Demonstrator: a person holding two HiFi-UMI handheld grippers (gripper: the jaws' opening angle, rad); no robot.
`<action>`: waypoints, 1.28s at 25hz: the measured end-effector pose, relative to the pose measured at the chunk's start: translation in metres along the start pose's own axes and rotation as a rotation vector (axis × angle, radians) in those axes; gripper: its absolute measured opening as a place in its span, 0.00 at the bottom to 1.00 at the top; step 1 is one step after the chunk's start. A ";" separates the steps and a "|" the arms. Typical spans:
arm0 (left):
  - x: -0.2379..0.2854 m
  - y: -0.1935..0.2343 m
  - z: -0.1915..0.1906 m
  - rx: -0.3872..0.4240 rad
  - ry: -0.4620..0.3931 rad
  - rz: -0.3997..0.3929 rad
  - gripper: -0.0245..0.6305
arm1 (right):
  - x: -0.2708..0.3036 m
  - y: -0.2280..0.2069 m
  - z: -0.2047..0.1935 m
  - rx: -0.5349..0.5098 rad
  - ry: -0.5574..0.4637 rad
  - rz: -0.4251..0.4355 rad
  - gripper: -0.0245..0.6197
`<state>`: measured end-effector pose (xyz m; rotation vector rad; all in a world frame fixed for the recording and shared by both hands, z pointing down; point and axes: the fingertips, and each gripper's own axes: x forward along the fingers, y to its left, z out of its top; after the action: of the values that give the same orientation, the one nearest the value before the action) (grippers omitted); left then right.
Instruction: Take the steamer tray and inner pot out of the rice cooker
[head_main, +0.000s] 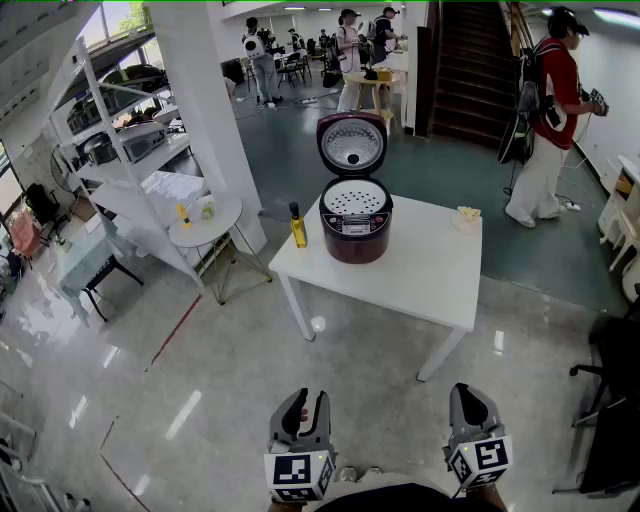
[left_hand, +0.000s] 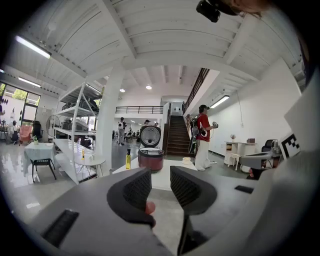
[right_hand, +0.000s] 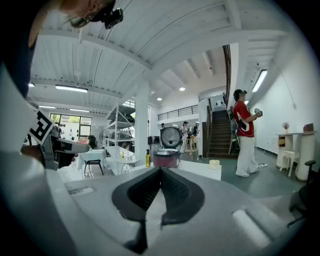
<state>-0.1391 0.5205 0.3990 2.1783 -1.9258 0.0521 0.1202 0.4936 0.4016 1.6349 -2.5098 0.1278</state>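
A: Step?
B: Approach. Steamer tray (head_main: 355, 198) sits in rice cooker (head_main: 355, 228) w/ lid up, on far table (head_main: 430, 280)
A: Jaws?
B: Left gripper (head_main: 304, 408) slightly apart, right gripper (head_main: 470, 398) together, both empty. Nxt: walk up, open for tray rim

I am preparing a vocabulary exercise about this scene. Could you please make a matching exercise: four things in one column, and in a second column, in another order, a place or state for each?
Things:
1. rice cooker lid
2. bottle
3. left gripper
4. right gripper

Places and states:
A. fingers shut together
B. stands on the white table, beside the rice cooker
C. raised upright
D. fingers a little apart

Right pairs: 1-C, 2-B, 3-D, 4-A
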 end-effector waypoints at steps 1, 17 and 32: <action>0.003 0.001 0.002 0.005 0.003 -0.001 0.22 | 0.003 -0.001 0.002 -0.001 0.001 0.000 0.04; 0.050 0.001 0.014 0.084 0.001 -0.018 0.22 | 0.039 -0.022 0.015 0.042 -0.049 0.004 0.04; 0.097 -0.023 0.022 0.046 0.011 -0.094 0.89 | 0.069 -0.048 0.017 0.062 -0.020 0.051 0.62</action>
<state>-0.1060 0.4247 0.3916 2.2899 -1.8311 0.0930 0.1350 0.4095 0.3960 1.6023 -2.5885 0.1984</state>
